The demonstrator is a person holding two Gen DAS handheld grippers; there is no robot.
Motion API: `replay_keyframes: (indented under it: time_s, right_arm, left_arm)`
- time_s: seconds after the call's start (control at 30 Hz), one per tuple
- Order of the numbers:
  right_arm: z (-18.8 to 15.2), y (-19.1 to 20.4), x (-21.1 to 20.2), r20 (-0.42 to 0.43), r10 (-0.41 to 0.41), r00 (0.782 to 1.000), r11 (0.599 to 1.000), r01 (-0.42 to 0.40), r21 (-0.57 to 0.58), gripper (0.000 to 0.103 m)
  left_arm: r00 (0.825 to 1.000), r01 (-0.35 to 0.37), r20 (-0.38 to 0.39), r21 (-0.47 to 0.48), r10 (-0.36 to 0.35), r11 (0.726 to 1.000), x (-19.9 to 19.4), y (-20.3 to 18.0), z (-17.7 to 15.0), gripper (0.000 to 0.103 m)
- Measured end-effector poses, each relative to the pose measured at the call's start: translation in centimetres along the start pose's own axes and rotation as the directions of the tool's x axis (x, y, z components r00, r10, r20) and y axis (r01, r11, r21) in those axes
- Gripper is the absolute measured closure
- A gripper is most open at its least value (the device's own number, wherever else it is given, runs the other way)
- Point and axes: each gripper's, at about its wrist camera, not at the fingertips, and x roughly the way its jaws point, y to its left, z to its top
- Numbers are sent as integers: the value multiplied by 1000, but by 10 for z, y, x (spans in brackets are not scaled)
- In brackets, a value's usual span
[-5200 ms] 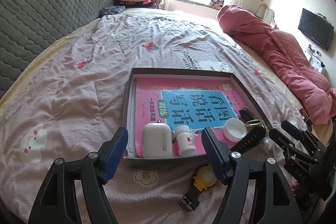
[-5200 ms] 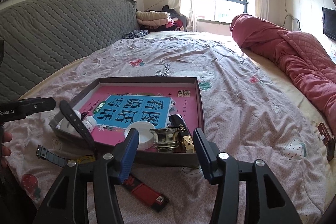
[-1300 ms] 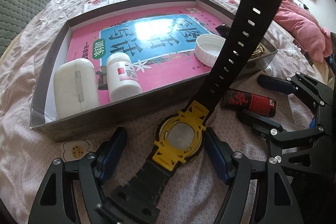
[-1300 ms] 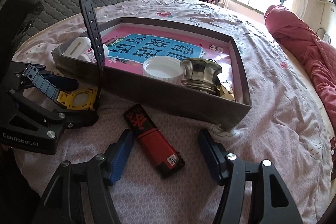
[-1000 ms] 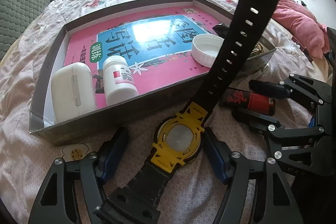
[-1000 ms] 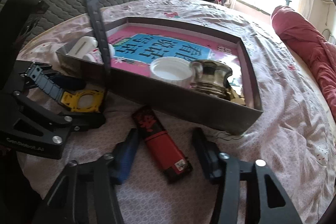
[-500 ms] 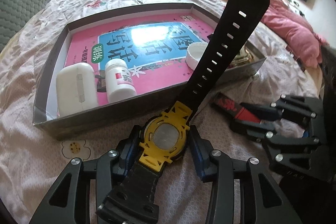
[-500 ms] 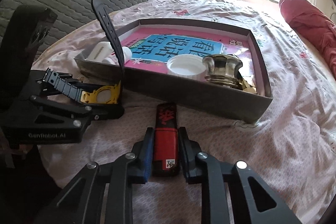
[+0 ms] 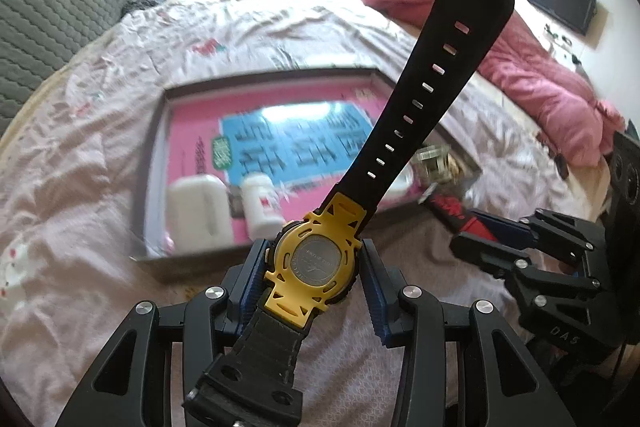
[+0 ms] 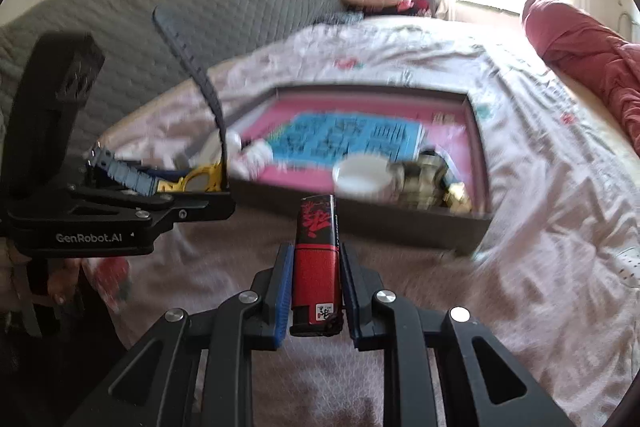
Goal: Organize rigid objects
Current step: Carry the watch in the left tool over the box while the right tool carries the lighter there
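My left gripper (image 9: 314, 267) is shut on a yellow-cased watch (image 9: 316, 259) with black straps, held above the bed; one strap sticks up and forward. The watch also shows in the right wrist view (image 10: 200, 179). My right gripper (image 10: 314, 267) is shut on a red and black lighter (image 10: 316, 251), lifted off the bedspread; it shows in the left wrist view (image 9: 460, 215). Ahead lies a grey box (image 9: 154, 155) lined with a pink and blue book, holding a white case (image 9: 198, 211), a white bottle (image 9: 262, 205), a white lid (image 10: 362, 177) and a brass object (image 10: 424, 183).
The box (image 10: 478, 147) sits on a pink floral bedspread (image 9: 80, 147). A red quilt (image 9: 540, 87) lies along the right side. A grey padded headboard (image 10: 220, 15) is at the left. A TV (image 9: 560, 3) hangs on the right wall.
Both grippers have risen from the bed with their objects, the left with the watch, the right with the lighter. The box now lies lower and further off in both views.
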Motion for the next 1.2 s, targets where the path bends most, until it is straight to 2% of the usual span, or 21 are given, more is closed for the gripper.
replay_keyframes:
  time_s: [0.23, 0.5, 1.0, 1.2]
  right_arm:
    - [21, 3, -16, 104, -43, 994, 999, 41, 22, 80]
    - [44, 3, -19, 166, -81, 983, 996, 73, 55, 80]
    - [51, -7, 1, 166, -131, 977, 989, 117, 86, 80]
    - [53, -10, 18, 142, -126, 982, 990, 115, 87, 80]
  left_arm:
    - [995, -70, 69, -31, 72, 997, -18, 7, 17, 57]
    - [989, -97, 104, -46, 101, 994, -22, 8, 31, 57]
    - [992, -87, 81, -85, 94, 993, 10, 11, 48, 57]
    - [995, -82, 53, -81, 86, 993, 27, 8, 49, 57]
